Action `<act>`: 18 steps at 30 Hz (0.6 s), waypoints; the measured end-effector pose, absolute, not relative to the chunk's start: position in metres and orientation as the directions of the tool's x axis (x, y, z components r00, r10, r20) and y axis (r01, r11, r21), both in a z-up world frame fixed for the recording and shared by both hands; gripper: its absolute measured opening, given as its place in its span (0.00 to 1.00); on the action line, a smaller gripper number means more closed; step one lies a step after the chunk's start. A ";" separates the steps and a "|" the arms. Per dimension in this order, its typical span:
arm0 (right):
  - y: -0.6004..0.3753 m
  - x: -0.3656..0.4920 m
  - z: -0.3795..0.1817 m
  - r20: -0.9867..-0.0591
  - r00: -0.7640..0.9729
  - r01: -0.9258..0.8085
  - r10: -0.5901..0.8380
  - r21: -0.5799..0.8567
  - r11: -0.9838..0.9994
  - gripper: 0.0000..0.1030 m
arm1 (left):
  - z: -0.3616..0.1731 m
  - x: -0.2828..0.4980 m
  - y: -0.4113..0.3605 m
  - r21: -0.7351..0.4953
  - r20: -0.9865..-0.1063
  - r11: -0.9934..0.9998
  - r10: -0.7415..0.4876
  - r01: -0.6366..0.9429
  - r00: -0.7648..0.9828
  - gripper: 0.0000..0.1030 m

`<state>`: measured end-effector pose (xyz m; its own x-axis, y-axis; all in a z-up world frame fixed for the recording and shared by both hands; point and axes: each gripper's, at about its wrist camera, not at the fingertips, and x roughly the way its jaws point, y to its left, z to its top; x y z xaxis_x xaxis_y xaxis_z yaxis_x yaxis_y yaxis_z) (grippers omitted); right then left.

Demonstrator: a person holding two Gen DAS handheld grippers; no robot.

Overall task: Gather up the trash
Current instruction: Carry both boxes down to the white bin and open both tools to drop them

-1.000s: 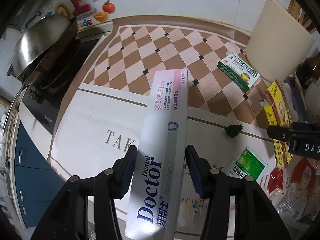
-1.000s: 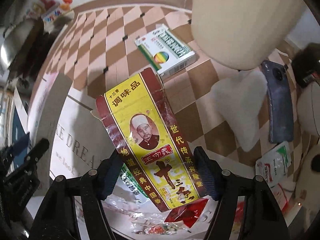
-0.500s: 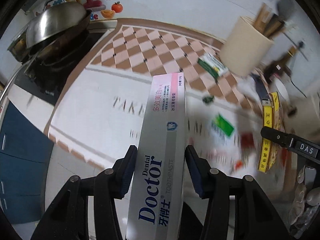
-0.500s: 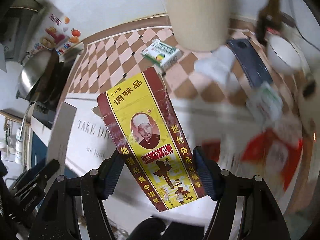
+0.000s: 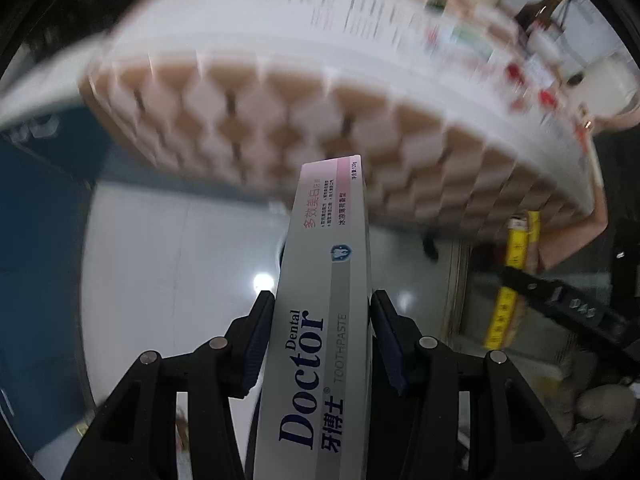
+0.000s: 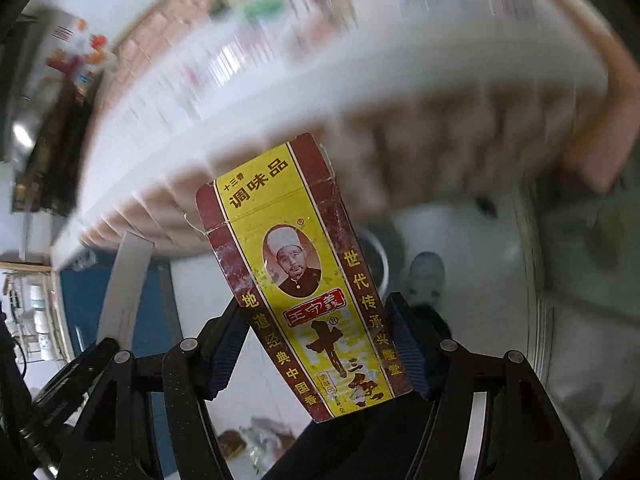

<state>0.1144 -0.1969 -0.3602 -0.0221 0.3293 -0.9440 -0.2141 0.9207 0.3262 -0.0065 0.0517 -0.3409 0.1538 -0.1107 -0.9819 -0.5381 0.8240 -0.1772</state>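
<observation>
We see the left gripper (image 5: 322, 344) pinching a long silver-grey toothpaste box (image 5: 320, 320) between its two blue-padded fingers (image 5: 256, 344), the box standing lengthwise out from the jaws with its far end reaching up over the blurred edge of the counter (image 5: 280, 120). The counter, covered in a pink and brown checked pattern along its front, sits above the box in this view, and below it lies a pale glossy floor (image 5: 172, 264) with a light spot reflected on it. To the right of the toothpaste box, below the counter edge, the right gripper's yellow carton shows as a thin yellow strip. From the right wrist, the right gripper (image 6: 320, 344) clamps a yellow and dark red seasoning box (image 6: 296, 280), worn at its edges and printed with an oval portrait; its pads press against both long sides. That box is tilted slightly left, its top flap overlapping the counter's front edge. Below the counter, right of the seasoning box, we make out a shoe (image 6: 426, 276) on the floor.
</observation>
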 end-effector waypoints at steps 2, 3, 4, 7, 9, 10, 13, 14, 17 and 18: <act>-0.198 0.096 -0.414 -0.941 -0.107 -0.160 0.321 0.335 0.928 0.68 | -0.388 -0.009 0.051 -0.200 -0.980 0.807 -0.160 -0.556 0.120 0.45; -0.198 0.091 -0.438 -0.937 -0.135 -0.140 0.323 0.340 0.930 0.68 | -0.413 -0.007 0.051 -0.200 -0.980 0.803 -0.173 -0.562 0.102 0.45; -0.198 0.088 -0.456 -0.937 -0.144 -0.138 0.319 0.338 0.931 0.68 | -0.443 -0.004 0.051 -0.205 -0.977 0.794 -0.195 -0.572 0.080 0.45; -0.191 0.086 -0.552 -0.945 -0.166 -0.139 0.282 0.305 0.942 0.68 | -0.552 0.014 0.053 -0.236 -0.958 0.757 -0.287 -0.609 0.015 0.45; -0.189 0.088 -0.608 -0.938 -0.200 -0.115 0.281 0.308 0.945 0.68 | -0.614 0.025 0.054 -0.252 -0.944 0.738 -0.330 -0.626 -0.010 0.45; -0.186 0.090 -0.649 -0.933 -0.215 -0.095 0.288 0.313 0.945 0.68 | -0.646 0.033 0.054 -0.246 -0.940 0.734 -0.340 -0.633 -0.030 0.45; -0.181 0.096 -0.731 -0.924 -0.233 -0.060 0.302 0.323 0.944 0.68 | -0.721 0.053 0.056 -0.248 -0.926 0.719 -0.373 -0.649 -0.060 0.45; -0.178 0.099 -0.751 -0.918 -0.247 -0.048 0.311 0.332 0.942 0.68 | -0.737 0.056 0.057 -0.249 -0.922 0.714 -0.381 -0.654 -0.065 0.42; -0.175 0.098 -0.811 -0.902 -0.285 -0.014 0.324 0.342 0.940 0.68 | -0.778 0.064 0.057 -0.258 -0.904 0.708 -0.417 -0.657 -0.095 0.43; -0.173 0.097 -0.826 -0.898 -0.297 -0.012 0.324 0.343 0.939 0.68 | -0.783 0.065 0.057 -0.263 -0.902 0.708 -0.421 -0.655 -0.093 0.46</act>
